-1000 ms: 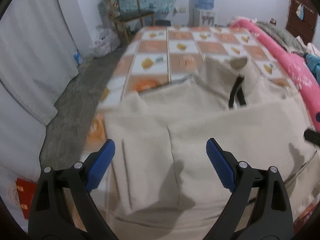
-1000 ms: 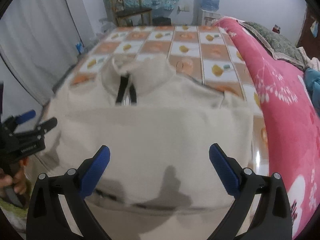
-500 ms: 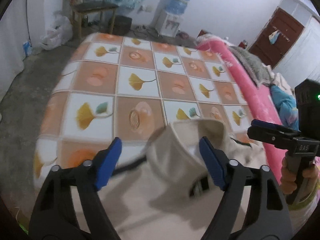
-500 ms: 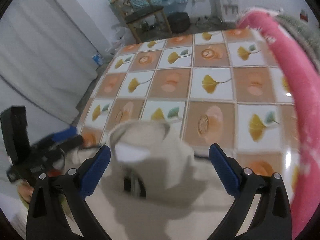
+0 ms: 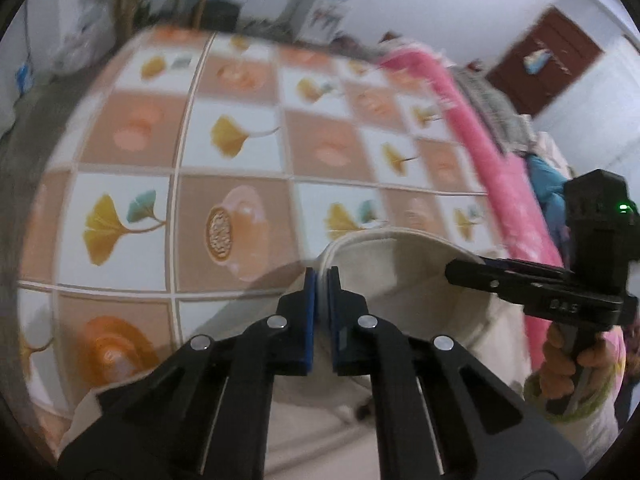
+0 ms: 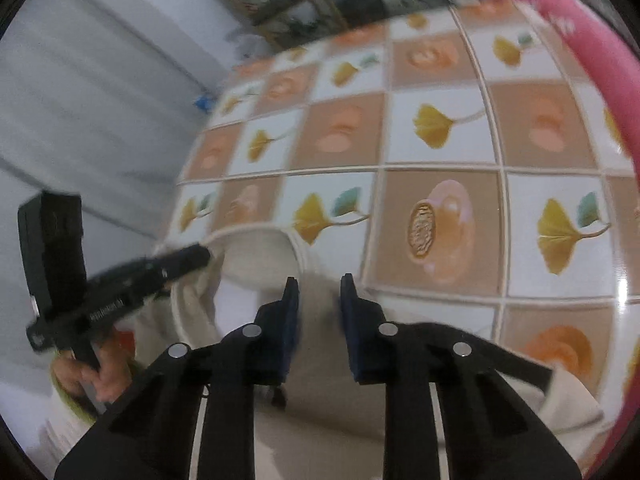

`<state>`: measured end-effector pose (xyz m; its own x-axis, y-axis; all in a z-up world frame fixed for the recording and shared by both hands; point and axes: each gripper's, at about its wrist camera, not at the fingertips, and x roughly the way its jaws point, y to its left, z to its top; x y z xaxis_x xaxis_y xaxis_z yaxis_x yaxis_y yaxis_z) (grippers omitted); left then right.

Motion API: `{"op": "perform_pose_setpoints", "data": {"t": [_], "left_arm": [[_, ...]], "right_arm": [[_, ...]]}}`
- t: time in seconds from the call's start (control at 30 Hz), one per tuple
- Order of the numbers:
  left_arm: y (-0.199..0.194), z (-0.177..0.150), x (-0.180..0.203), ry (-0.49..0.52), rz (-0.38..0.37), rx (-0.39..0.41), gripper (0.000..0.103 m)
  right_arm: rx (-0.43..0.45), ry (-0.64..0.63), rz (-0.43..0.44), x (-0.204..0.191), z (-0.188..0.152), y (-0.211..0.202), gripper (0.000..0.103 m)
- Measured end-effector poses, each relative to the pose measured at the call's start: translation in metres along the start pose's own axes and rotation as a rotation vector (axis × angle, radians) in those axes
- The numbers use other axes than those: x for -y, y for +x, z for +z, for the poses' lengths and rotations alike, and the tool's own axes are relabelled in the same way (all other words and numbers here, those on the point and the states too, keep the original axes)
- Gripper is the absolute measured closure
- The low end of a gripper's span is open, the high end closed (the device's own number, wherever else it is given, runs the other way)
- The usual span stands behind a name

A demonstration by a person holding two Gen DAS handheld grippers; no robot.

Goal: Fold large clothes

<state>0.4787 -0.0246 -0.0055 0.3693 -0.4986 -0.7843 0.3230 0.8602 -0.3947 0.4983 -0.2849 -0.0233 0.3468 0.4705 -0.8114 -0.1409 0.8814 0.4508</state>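
Observation:
A large cream garment lies on the bed; its collar (image 5: 400,264) stands up in front of both grippers and also shows in the right wrist view (image 6: 260,256). My left gripper (image 5: 321,276) is shut on the left edge of the collar, cloth pinched between the blue pads. My right gripper (image 6: 318,284) has its jaws nearly closed with a narrow gap at the collar's right edge; whether cloth sits between them is unclear. Each gripper shows from the side in the other's view: the right one (image 5: 472,270), the left one (image 6: 192,258).
The bed has a tiled sheet with ginkgo leaf prints (image 5: 224,140). A pink blanket roll (image 5: 480,140) runs along the right side. A wooden chair (image 6: 288,4) and a water dispenser (image 5: 328,0) stand beyond the bed. A white curtain (image 6: 80,80) hangs at left.
Both grippers have moved forward to the collar and closed from wide open. The left now pinches the collar edge; the right has narrowed to a small gap.

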Motion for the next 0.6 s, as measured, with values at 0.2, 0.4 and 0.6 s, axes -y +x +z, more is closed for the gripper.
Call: {"op": "perform_pose_setpoints", "data": {"t": [0.2, 0.4, 0.6], "left_arm": [[-0.060, -0.044, 0.033, 0.124, -0.059, 0.038, 0.098], [-0.061, -0.120, 0.045, 0.241, 0.004, -0.051, 0.091], [-0.045, -0.157, 0.021, 0.156, 0.012, -0.084, 0.074]], "right_arm": [[0.049, -0.216, -0.061, -0.031, -0.058, -0.048, 0.083], [-0.009, -0.357, -0.256, -0.036, -0.134, -0.051, 0.063], [0.138, -0.267, -0.036, -0.045, -0.129, -0.101, 0.059]]}}
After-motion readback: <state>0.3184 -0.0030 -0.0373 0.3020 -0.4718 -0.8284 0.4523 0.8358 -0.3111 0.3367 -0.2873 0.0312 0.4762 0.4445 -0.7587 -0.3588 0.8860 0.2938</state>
